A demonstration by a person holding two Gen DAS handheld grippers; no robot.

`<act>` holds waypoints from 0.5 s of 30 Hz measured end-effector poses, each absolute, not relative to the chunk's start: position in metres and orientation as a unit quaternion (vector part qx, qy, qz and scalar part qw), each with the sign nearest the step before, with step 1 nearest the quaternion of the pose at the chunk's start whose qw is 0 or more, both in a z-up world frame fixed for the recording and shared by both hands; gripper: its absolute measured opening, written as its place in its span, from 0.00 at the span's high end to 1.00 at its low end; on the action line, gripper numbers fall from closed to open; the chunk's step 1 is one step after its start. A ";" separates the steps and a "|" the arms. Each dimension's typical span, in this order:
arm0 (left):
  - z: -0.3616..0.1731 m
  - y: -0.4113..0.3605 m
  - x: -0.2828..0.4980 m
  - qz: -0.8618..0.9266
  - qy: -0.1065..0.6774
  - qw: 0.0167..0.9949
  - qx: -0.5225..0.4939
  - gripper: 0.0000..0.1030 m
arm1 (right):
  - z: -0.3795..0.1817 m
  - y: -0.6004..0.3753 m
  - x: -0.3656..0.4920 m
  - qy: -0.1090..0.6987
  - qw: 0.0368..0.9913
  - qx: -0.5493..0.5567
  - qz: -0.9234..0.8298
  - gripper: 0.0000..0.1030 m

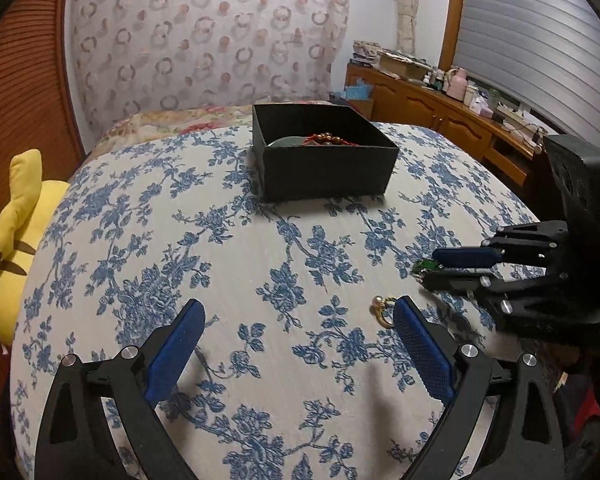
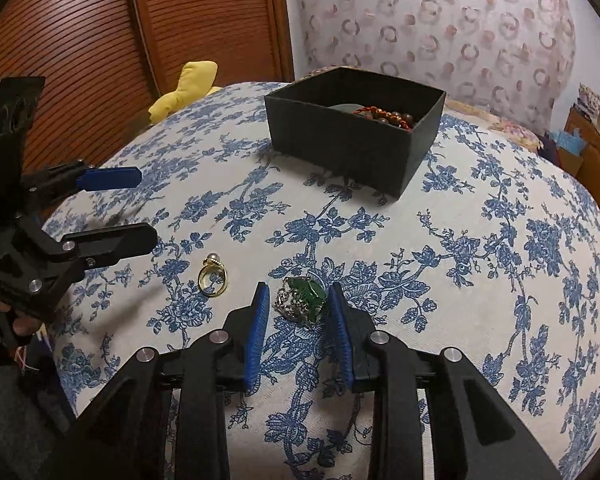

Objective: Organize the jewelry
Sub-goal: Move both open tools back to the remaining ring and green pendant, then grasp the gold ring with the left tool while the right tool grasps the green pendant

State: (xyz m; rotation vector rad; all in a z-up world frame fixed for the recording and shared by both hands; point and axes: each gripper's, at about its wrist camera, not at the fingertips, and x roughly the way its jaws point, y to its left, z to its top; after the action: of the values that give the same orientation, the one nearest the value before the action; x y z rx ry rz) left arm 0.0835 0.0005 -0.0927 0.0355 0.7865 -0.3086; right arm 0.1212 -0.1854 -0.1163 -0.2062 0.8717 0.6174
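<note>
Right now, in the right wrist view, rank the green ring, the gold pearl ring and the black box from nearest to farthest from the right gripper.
1. Green ring: between the right gripper fingers.
2. Gold pearl ring: on the cloth, just left.
3. Black box: far back, beyond both.

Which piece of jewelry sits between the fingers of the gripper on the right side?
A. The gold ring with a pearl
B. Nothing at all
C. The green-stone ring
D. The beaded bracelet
C: in the right wrist view the green-stone ring lies on the bedspread between the right gripper and its blue fingers, while the pearl ring lies apart to the side.
</note>
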 end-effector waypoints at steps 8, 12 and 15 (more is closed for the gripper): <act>-0.099 -0.025 0.084 -0.176 0.395 0.901 0.035 0.11 | -0.109 -0.192 0.110 0.390 0.864 -0.098 0.303 0.88; -0.099 -0.037 0.087 -0.184 0.403 0.895 0.050 0.11 | -0.099 -0.203 0.105 0.373 0.876 -0.094 0.292 0.88; -0.099 -0.043 0.088 -0.191 0.406 0.892 0.055 0.11 | -0.092 -0.210 0.103 0.362 0.882 -0.092 0.286 0.88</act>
State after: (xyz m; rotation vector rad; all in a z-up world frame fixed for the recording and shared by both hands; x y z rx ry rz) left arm 0.0882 -0.0427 -0.0987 0.1152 0.8436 -0.3963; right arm 0.1030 -0.2098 -0.0925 -0.1923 0.7544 0.5961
